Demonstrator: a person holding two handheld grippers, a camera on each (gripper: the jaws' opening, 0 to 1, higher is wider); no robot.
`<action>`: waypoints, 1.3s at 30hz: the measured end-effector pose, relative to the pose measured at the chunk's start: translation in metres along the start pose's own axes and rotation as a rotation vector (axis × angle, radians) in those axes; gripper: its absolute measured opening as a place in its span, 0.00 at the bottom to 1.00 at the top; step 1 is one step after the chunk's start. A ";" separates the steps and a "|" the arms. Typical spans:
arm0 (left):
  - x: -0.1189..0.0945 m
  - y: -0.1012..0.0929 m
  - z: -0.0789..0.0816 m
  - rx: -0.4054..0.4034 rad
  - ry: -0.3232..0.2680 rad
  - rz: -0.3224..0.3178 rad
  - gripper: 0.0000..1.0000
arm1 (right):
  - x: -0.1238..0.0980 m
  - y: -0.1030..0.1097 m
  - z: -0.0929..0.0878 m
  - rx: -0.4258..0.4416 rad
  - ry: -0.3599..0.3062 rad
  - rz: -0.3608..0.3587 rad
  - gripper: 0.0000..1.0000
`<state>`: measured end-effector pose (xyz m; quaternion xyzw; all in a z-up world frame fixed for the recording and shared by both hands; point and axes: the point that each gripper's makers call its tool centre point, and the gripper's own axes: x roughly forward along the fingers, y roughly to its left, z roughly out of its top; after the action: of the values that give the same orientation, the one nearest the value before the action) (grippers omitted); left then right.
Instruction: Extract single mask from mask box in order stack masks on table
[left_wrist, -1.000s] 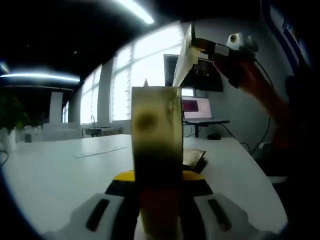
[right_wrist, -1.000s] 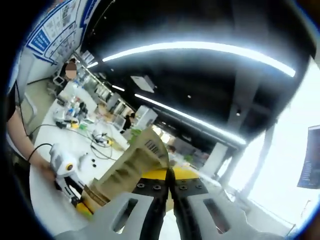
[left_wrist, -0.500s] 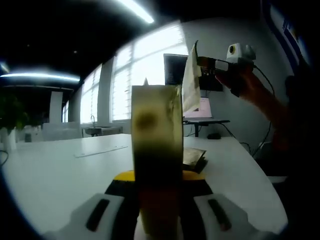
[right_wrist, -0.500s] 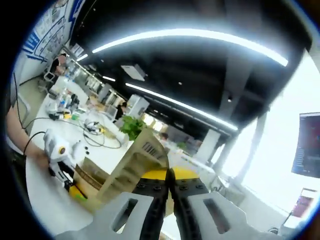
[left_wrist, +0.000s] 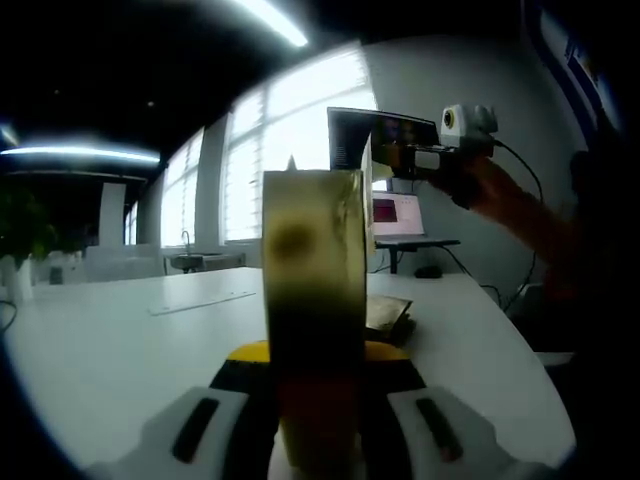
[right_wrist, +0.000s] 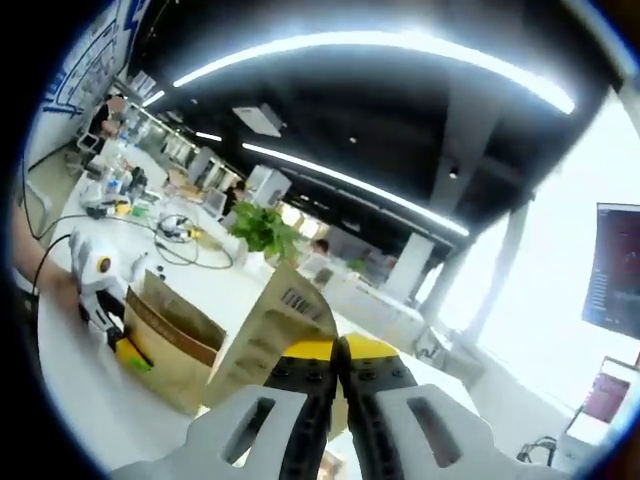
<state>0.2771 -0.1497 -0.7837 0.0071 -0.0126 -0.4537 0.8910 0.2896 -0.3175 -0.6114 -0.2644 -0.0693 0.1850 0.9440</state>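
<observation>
- While the left gripper (left_wrist: 315, 440) stands low over the white table (left_wrist: 120, 340), its jaws are clenched on the mask box (left_wrist: 313, 300), an upright tan carton that rises straight up the middle of the left gripper view.
- Seen from the right gripper view, that same mask box (right_wrist: 170, 345) sits at the left on the table (right_wrist: 70, 400), with the left gripper (right_wrist: 100, 290) pressed against its left side.
- Far right in the left gripper view, the right gripper (left_wrist: 425, 165) hangs in the air above the table, held by a person's hand (left_wrist: 500, 200).
- From its tip a thin pale mask (left_wrist: 365, 215) hangs edge-on, just right of the box top and clear of the table.
- At the bottom of the right gripper view the right gripper (right_wrist: 337, 400) has its jaws pressed together on the mask (right_wrist: 270, 335), which shows as a pleated pale sheet slanting up to the left, with a small barcode print near its upper corner.
- A dark flat packet (left_wrist: 385, 315) lies on the table just right of the box.
- Far behind stand a monitor (left_wrist: 380, 140), a lit laptop screen (left_wrist: 395, 215) and bright windows (left_wrist: 260, 140).
- A green plant (right_wrist: 262, 230) stands on a far desk.
</observation>
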 end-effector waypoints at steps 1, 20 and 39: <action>0.000 0.000 0.000 0.000 0.000 0.000 0.31 | 0.001 -0.002 -0.001 0.001 0.001 -0.001 0.00; 0.000 0.000 0.001 0.002 0.001 0.000 0.31 | 0.041 -0.026 -0.054 -0.026 0.097 0.016 0.00; 0.001 0.000 0.002 0.002 0.001 0.000 0.31 | 0.061 -0.023 -0.087 -0.124 0.206 0.040 0.00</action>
<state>0.2777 -0.1506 -0.7821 0.0081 -0.0126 -0.4539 0.8909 0.3733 -0.3532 -0.6714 -0.3413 0.0221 0.1708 0.9240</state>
